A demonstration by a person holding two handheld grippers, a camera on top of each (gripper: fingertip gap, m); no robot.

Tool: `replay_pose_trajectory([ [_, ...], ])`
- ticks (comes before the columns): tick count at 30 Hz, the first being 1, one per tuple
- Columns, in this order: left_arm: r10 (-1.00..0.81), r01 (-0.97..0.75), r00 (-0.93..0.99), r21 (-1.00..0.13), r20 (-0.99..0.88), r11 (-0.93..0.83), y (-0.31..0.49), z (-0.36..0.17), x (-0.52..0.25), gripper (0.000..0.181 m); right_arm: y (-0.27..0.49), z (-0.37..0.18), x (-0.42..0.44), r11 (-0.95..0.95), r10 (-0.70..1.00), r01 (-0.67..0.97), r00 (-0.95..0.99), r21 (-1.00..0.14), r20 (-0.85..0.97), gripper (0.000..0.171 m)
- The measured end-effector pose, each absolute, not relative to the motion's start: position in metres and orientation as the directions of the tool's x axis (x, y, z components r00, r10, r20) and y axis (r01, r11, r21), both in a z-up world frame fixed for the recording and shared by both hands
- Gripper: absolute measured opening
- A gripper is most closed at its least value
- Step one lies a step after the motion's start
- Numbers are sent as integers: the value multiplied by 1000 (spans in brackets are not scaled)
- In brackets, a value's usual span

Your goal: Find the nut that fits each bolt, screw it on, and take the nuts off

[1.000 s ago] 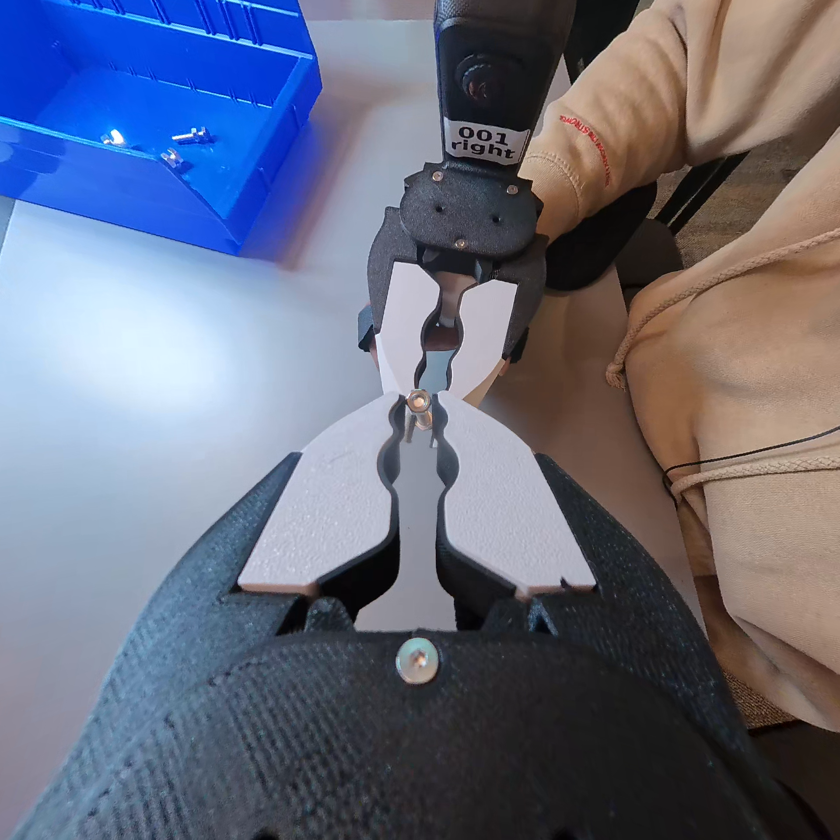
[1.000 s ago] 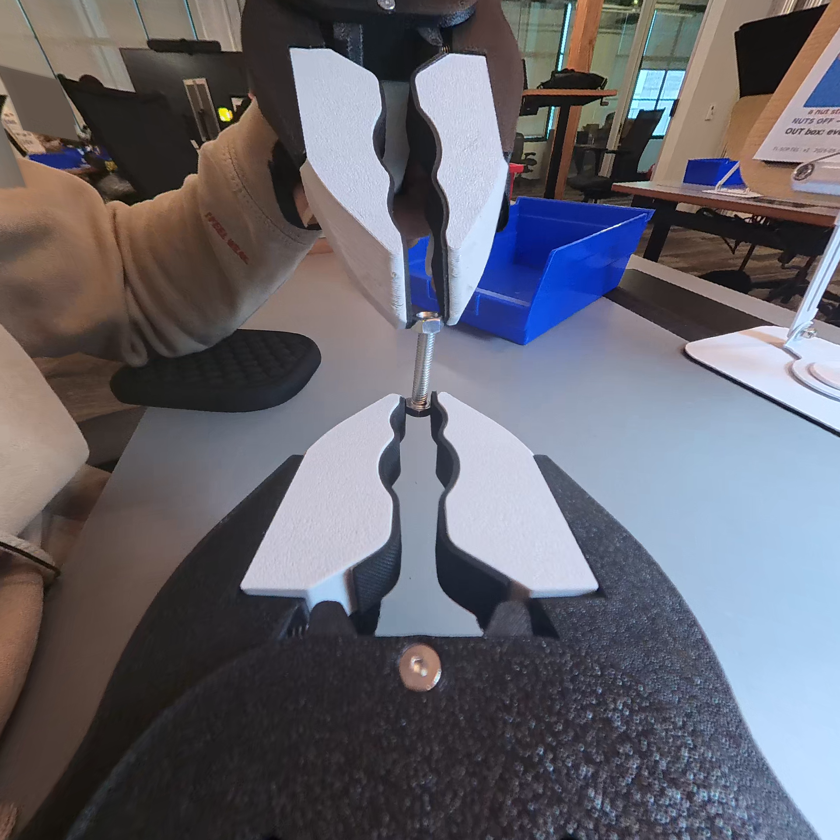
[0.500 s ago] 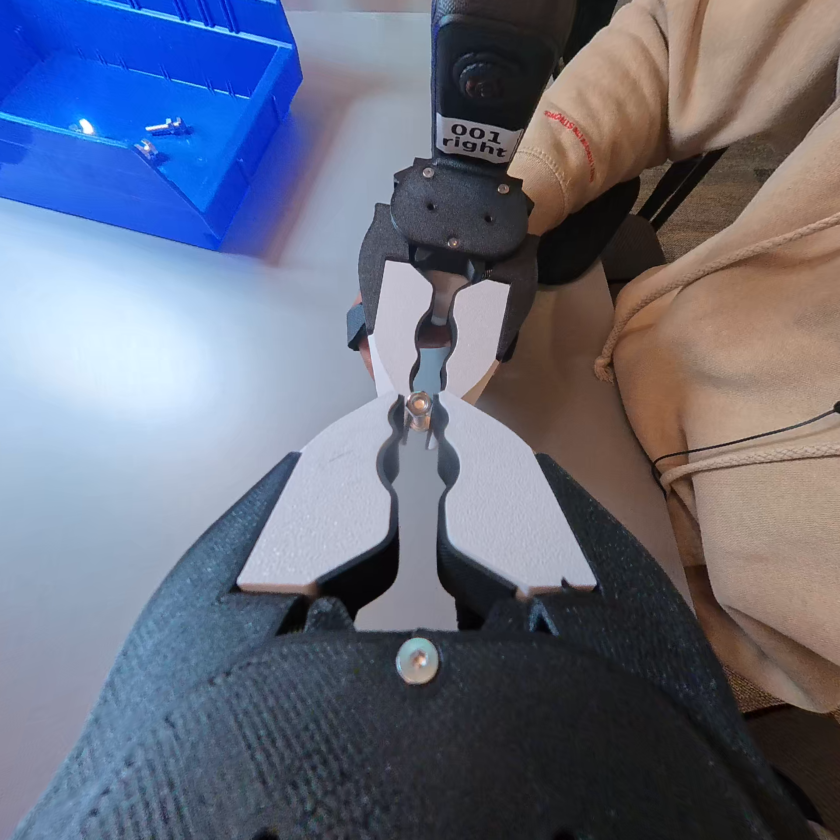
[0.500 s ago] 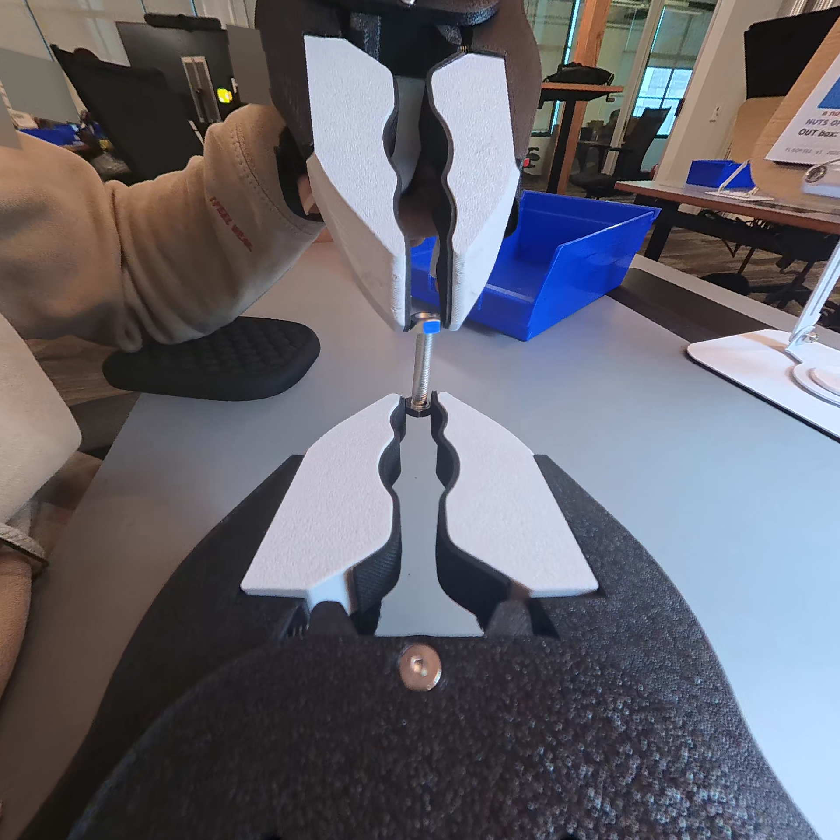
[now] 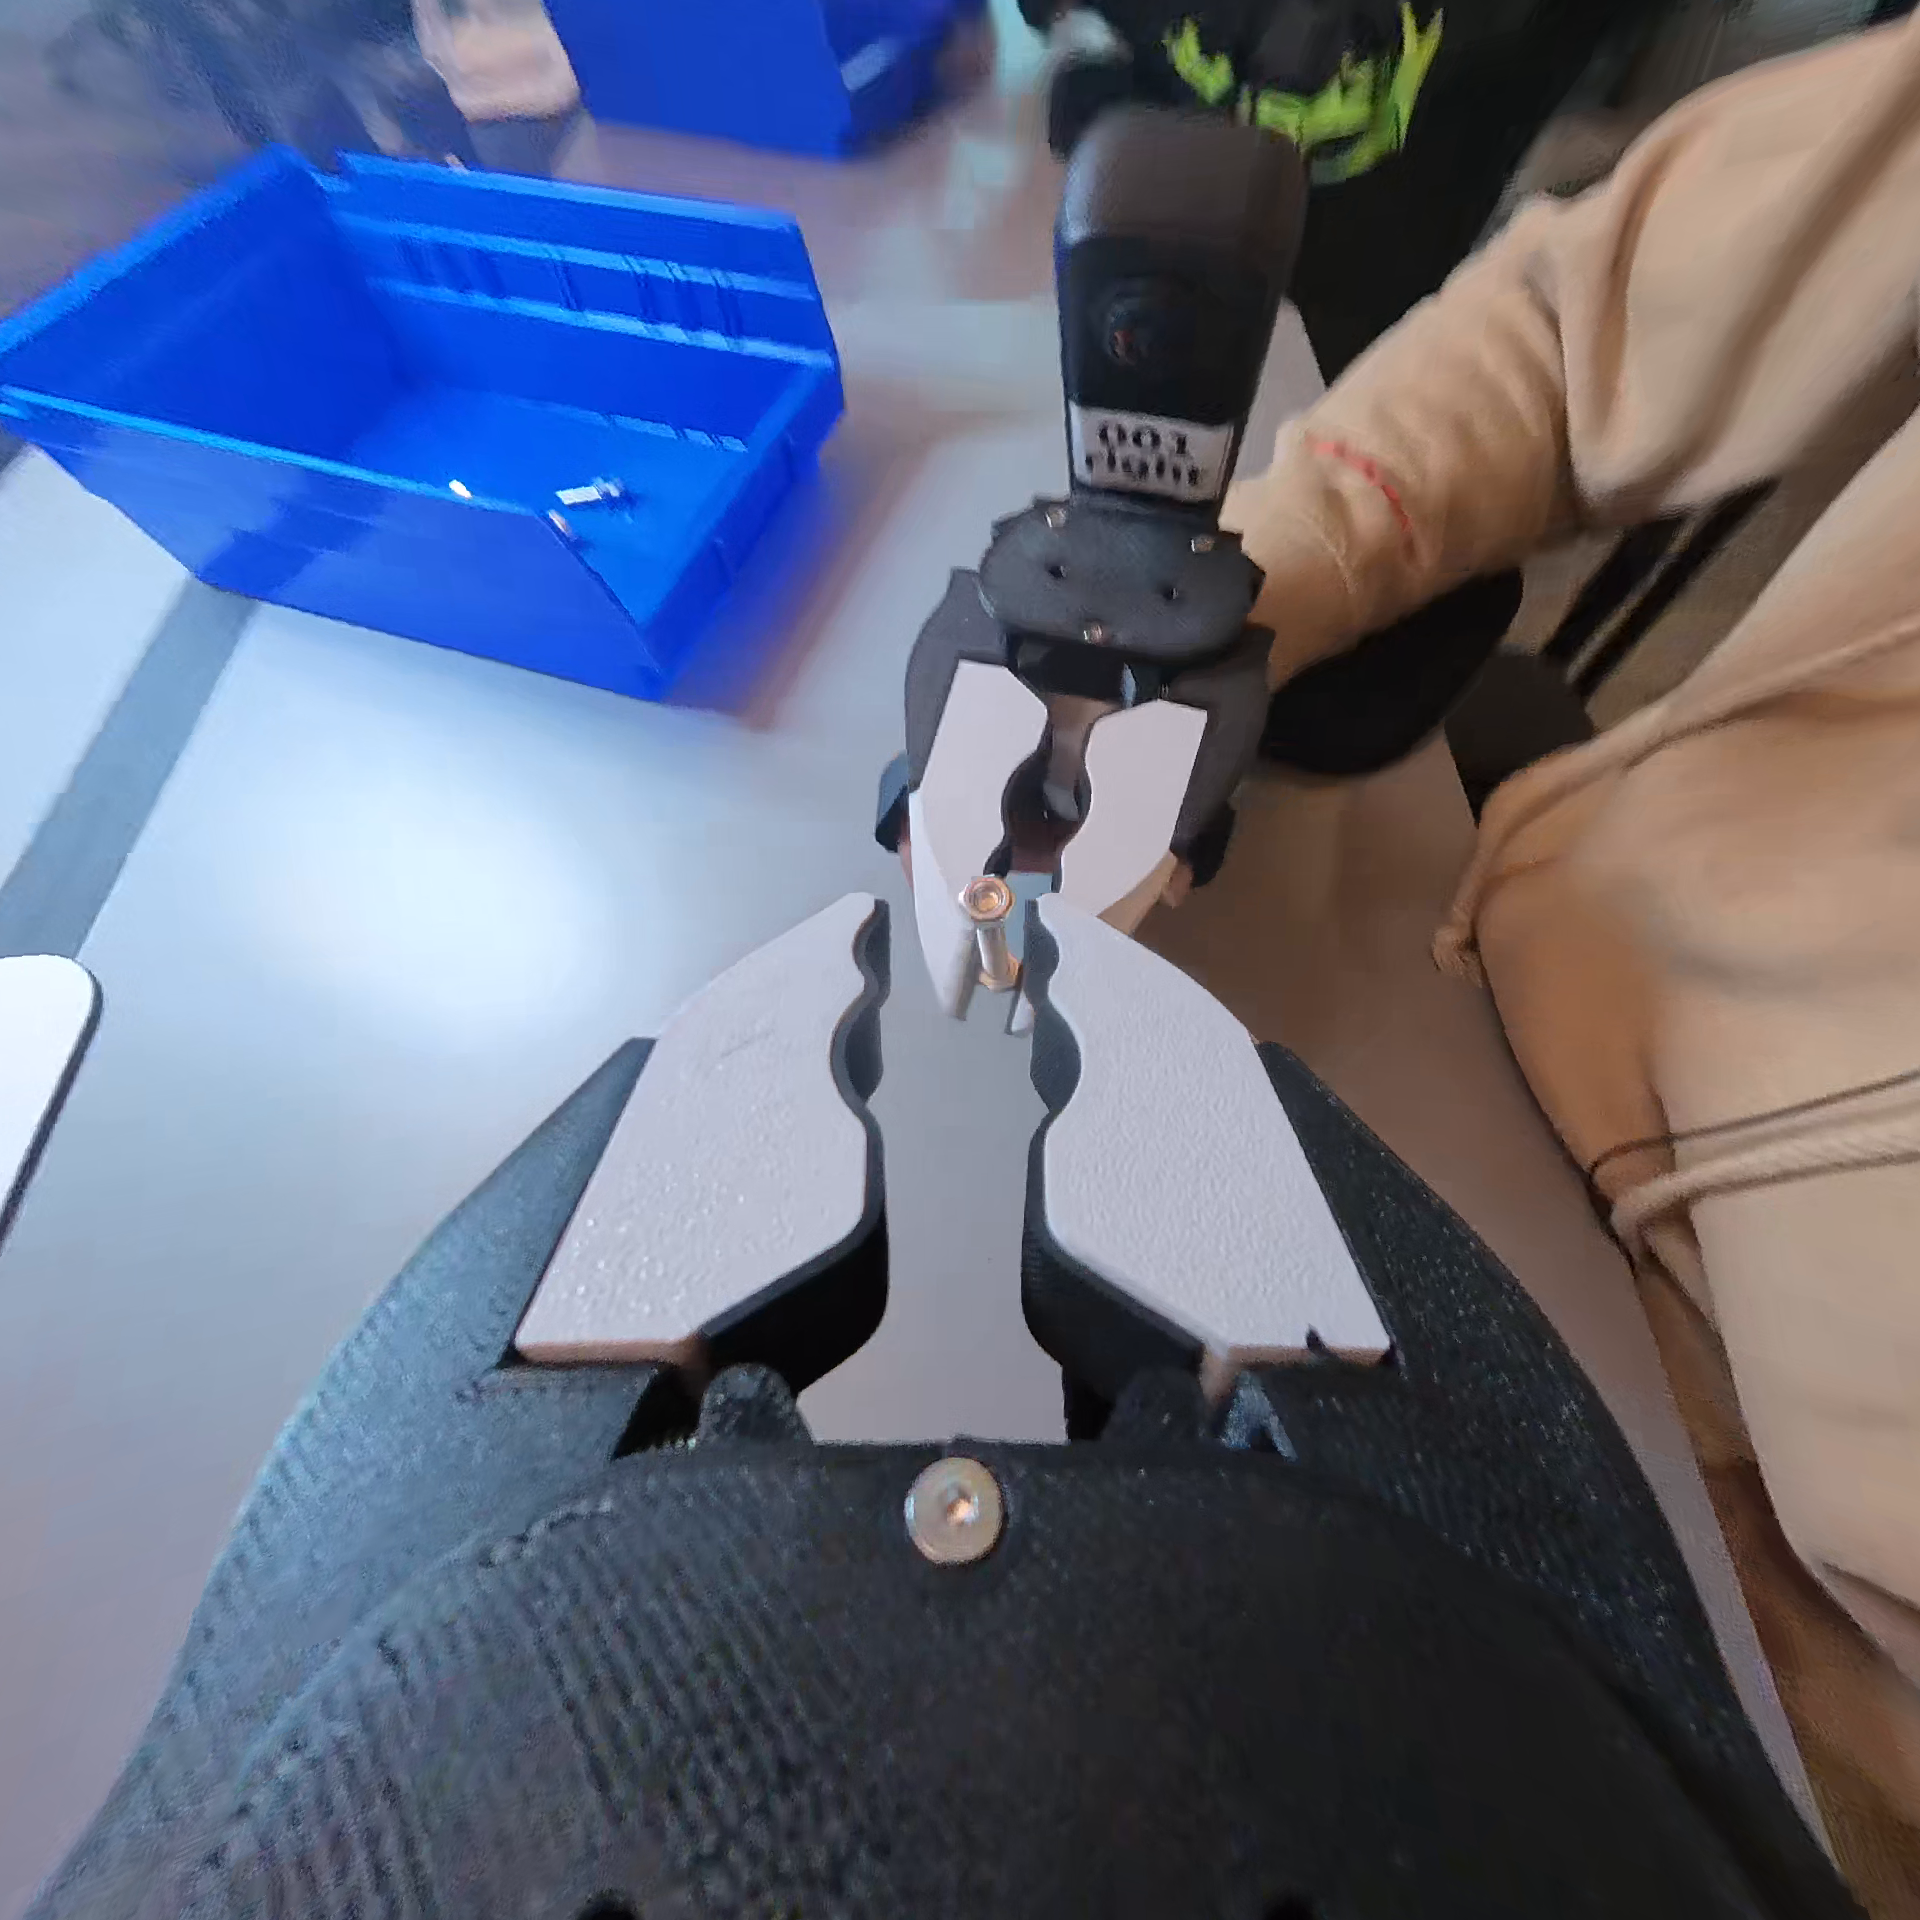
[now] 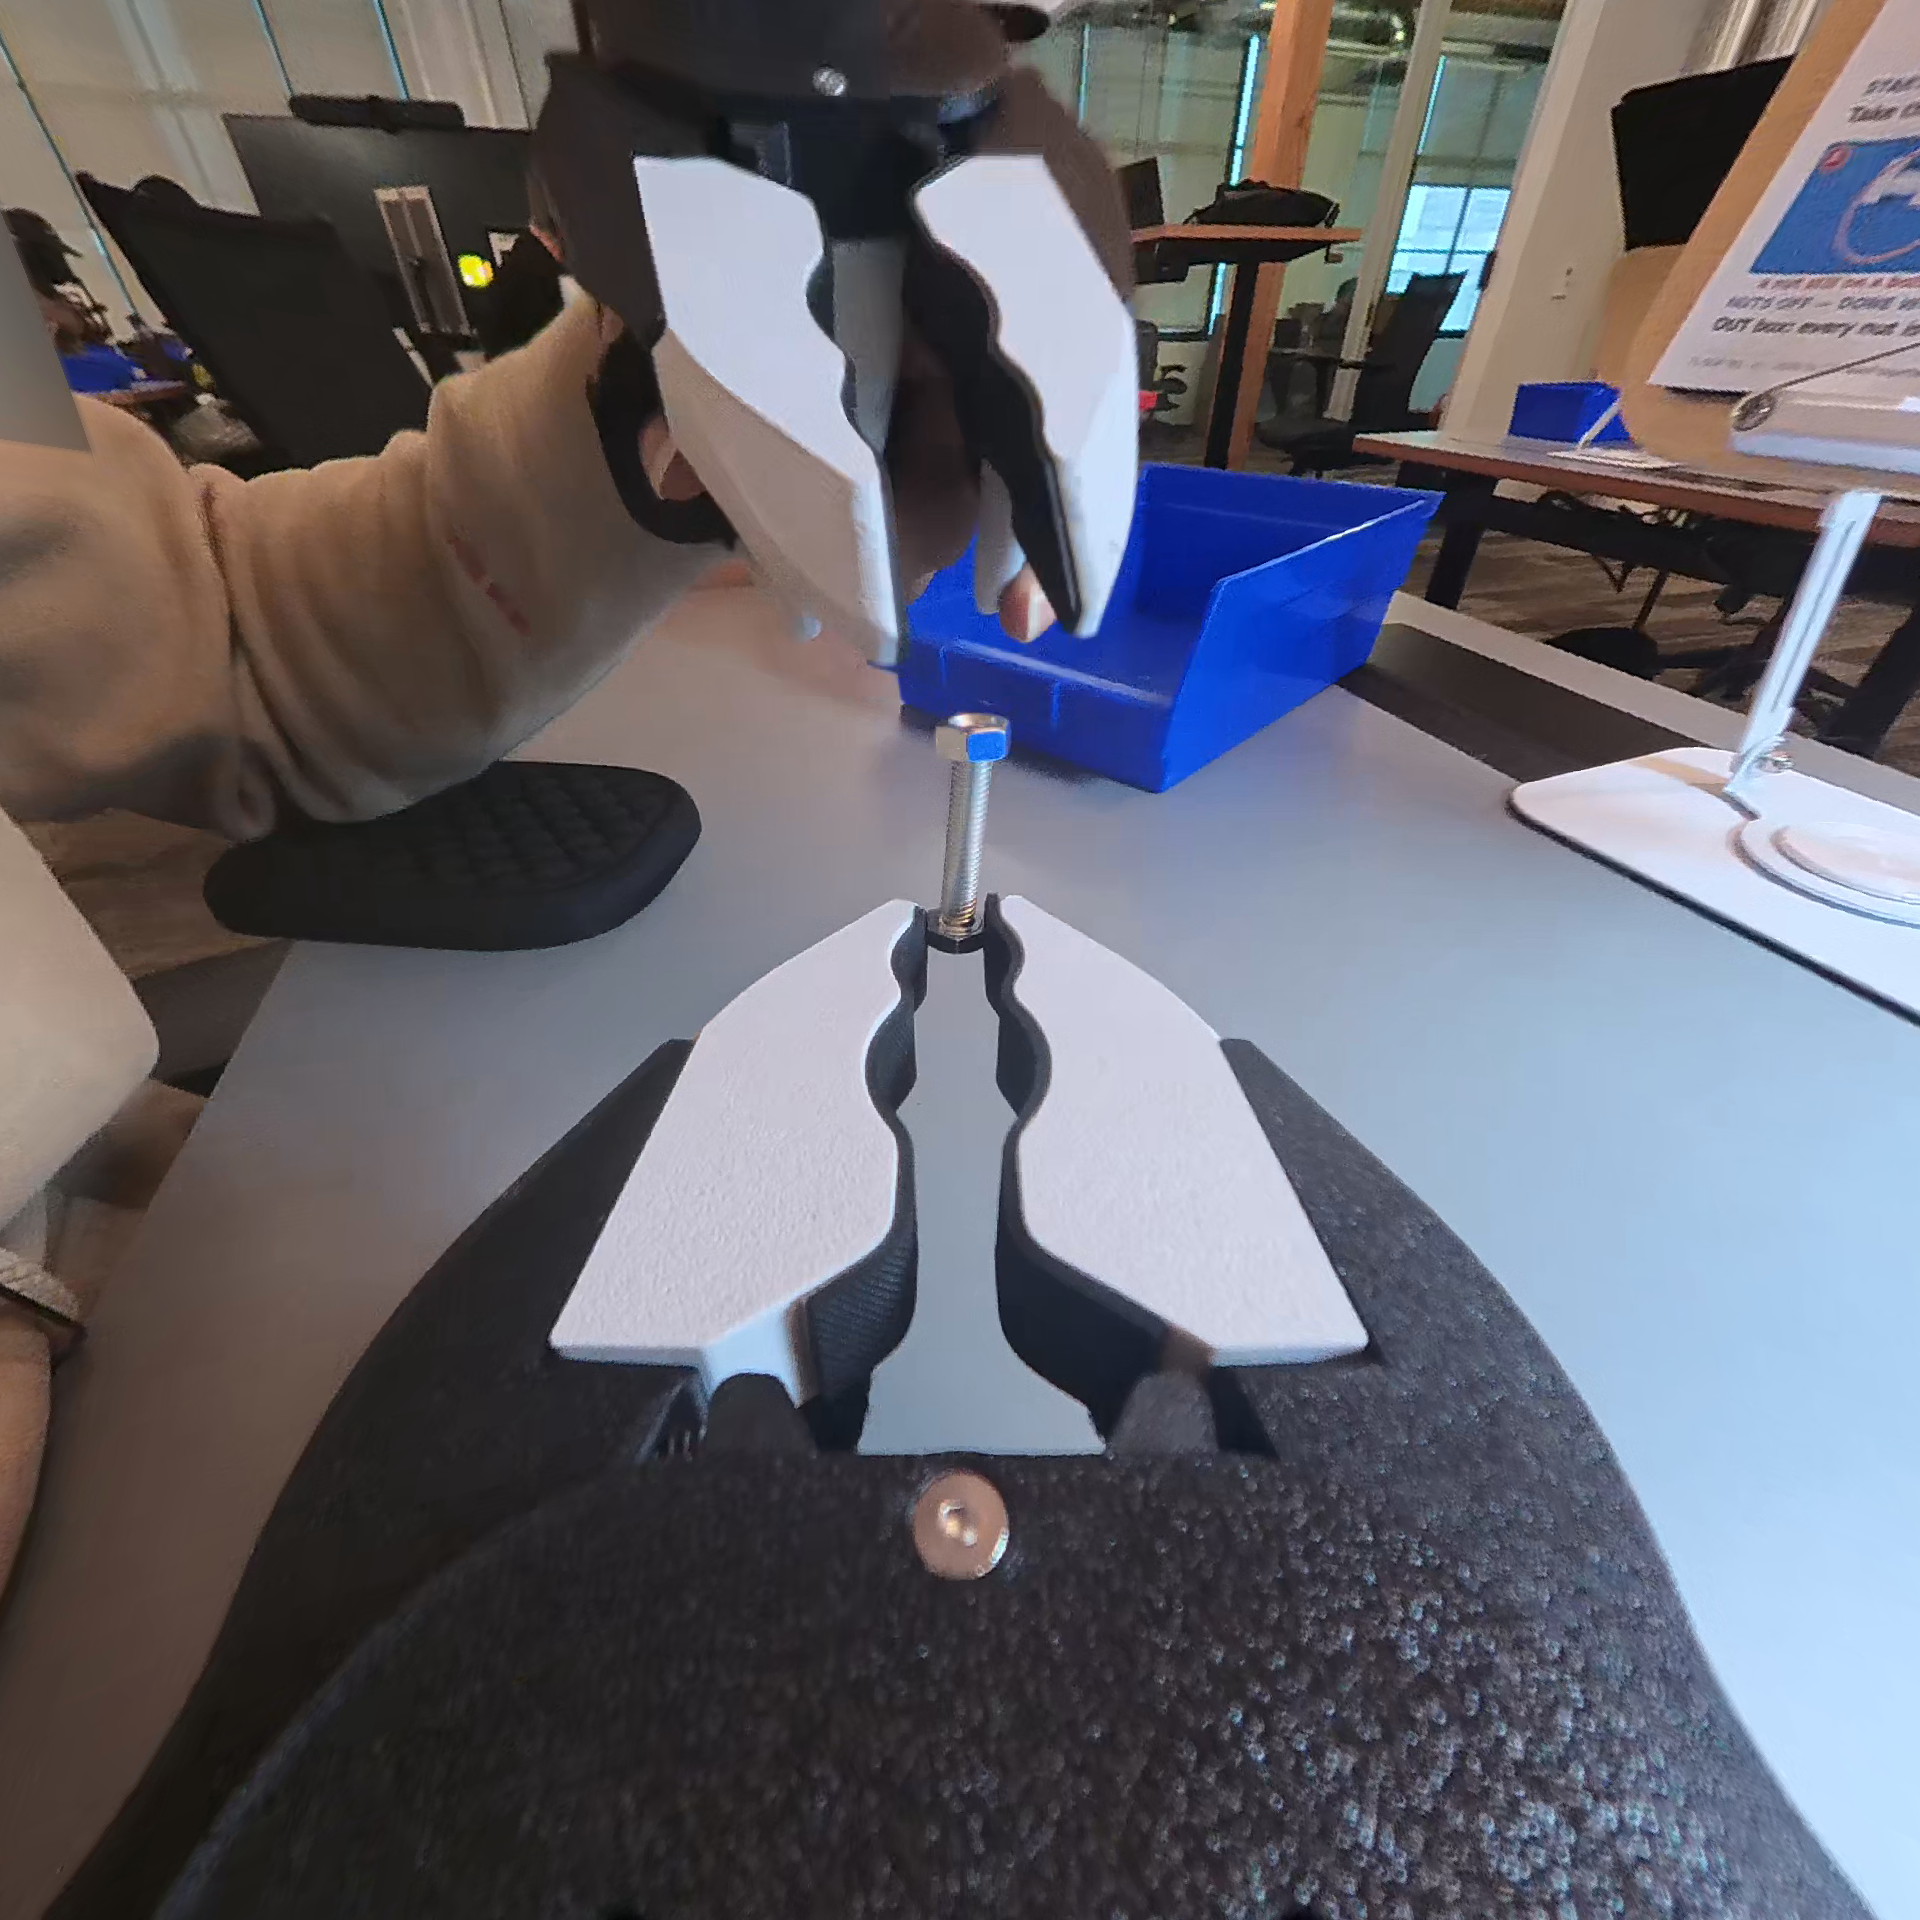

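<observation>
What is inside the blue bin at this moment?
In the left wrist view, the blue bin holds a few small metal fasteners near its front wall. That wall hides part of the floor, so more pieces may lie unseen.

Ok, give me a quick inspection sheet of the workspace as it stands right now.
Surface: grey table.
Job's things: bolt upright, hex end up; blue bin holds small hardware.
Clutter: white sign stand at the table edge.
Grippers: right gripper shut on the bolt's lower end; left gripper open above the bolt, not touching.
Cables: thin black cord across the person's hoodie.
Surroundings: office desks and chairs.
</observation>
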State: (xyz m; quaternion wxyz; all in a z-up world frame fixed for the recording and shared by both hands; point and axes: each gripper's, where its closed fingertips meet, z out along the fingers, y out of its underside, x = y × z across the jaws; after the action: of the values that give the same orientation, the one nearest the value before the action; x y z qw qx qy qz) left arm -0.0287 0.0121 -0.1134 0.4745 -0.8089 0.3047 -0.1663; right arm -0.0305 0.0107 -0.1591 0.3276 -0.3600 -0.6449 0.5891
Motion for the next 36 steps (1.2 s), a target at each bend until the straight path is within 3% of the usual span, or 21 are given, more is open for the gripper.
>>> replay_pose_trajectory([
  [4, -566, -135, 822, -946, 59, -296, 13, -111, -30, 27, 19, -154, -33, 20, 865, 69, -501, -997, -17, 10],
  [9, -470, -17, 878, -978, 84, -206, 18, -122, -29, 26, 21, -153, -35, 25, 874, 61, -486, -998, -8, 10],
  [36, -475, -118, 880, -978, -23, -173, 21, -125, -21, 11, 19, -159, -37, 55, 868, 78, -497, -995, 9, 10],
])
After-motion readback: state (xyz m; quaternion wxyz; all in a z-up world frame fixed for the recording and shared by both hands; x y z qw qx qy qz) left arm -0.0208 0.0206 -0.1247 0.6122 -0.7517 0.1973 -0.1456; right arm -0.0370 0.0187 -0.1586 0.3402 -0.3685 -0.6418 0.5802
